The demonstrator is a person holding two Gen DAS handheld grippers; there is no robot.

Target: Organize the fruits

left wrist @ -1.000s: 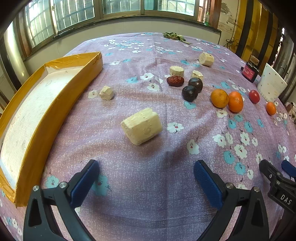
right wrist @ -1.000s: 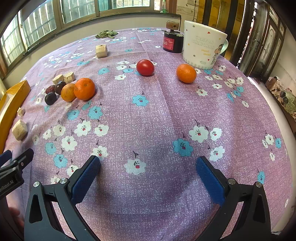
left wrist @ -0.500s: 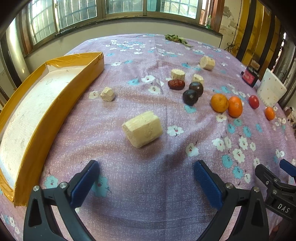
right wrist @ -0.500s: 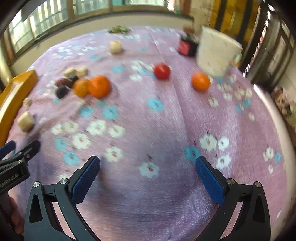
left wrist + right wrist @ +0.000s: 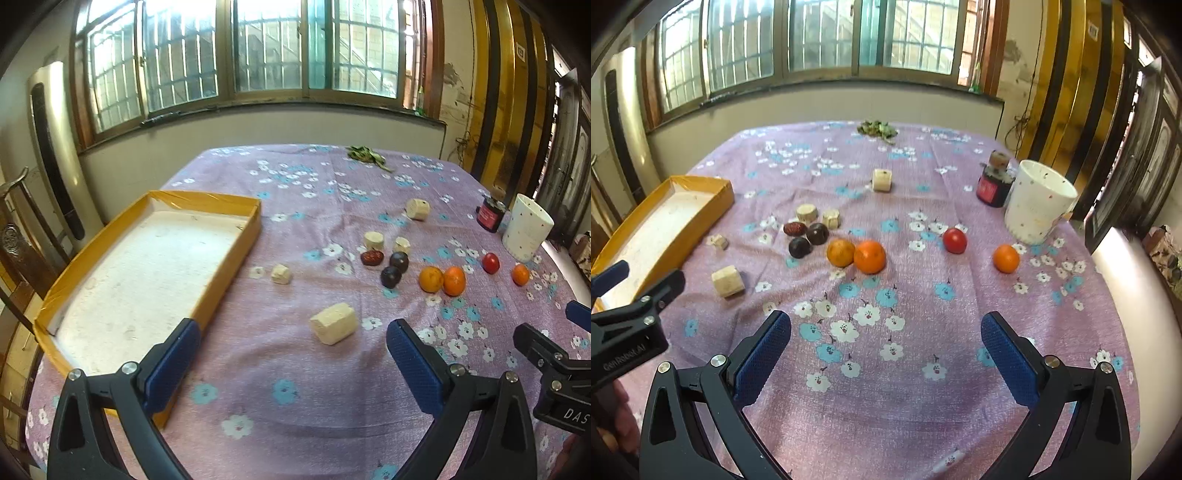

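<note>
Both tongs are wide open and hold nothing: the left tongs [image 5: 293,354] hang above the bench [image 5: 280,398], the right tongs [image 5: 886,354] too. In the left view the yellow tray [image 5: 225,273] lies at 10 o'clock. The two oranges [image 5: 857,254] touch each other at 12 o'clock in the right view, the two dark plums [image 5: 809,240] just beside them at 11, the tomato [image 5: 955,240] and a small orange [image 5: 1006,258] at 1
</note>
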